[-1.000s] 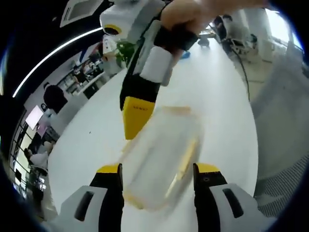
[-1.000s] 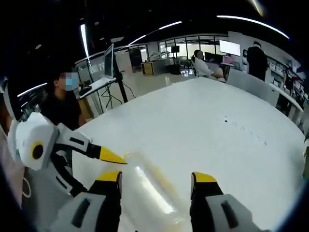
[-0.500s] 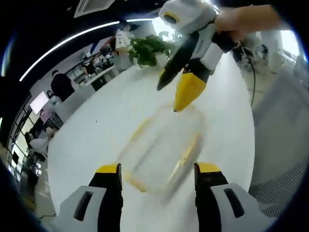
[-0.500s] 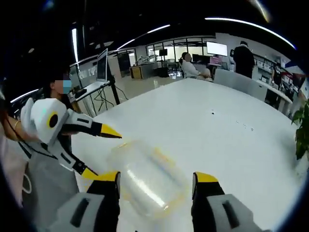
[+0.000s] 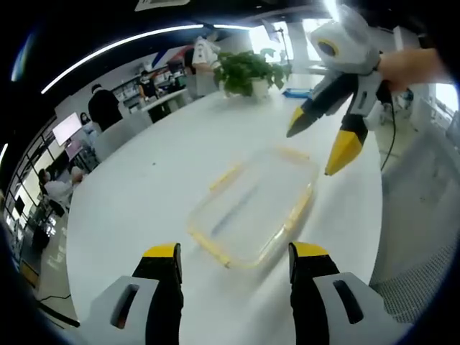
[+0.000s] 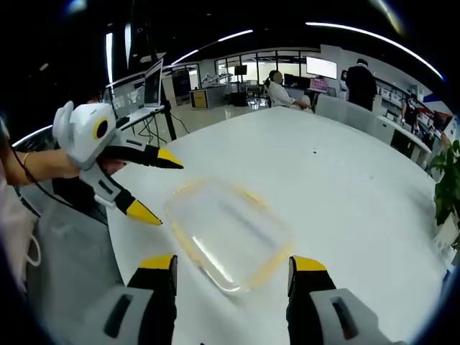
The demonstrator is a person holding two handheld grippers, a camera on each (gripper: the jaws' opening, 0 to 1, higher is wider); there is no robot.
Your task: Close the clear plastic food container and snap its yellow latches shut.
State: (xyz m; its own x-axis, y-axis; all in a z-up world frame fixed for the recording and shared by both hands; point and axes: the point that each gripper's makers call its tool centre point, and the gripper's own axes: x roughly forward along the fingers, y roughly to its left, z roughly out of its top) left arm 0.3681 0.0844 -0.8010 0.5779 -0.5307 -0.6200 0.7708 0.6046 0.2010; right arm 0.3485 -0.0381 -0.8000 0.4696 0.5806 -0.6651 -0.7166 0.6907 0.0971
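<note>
Container [image 5: 253, 207]: clear, yellow-edged, flat on white table [image 5: 144, 194].
Left gripper [image 5: 233, 253]: jaws apart, empty.
Right gripper [image 6: 231, 267]: jaws apart, empty.
Plant [image 5: 248, 70]: 12 o'clock, left gripper view.

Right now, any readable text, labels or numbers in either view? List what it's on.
None legible.
Clear container: no label or print shows.
Left hand-held gripper and right hand-held gripper: no lettering can be made out.
Wall screens in the background: too small and blurred to read.
White table: a few small dark marks, not readable as text.
</note>
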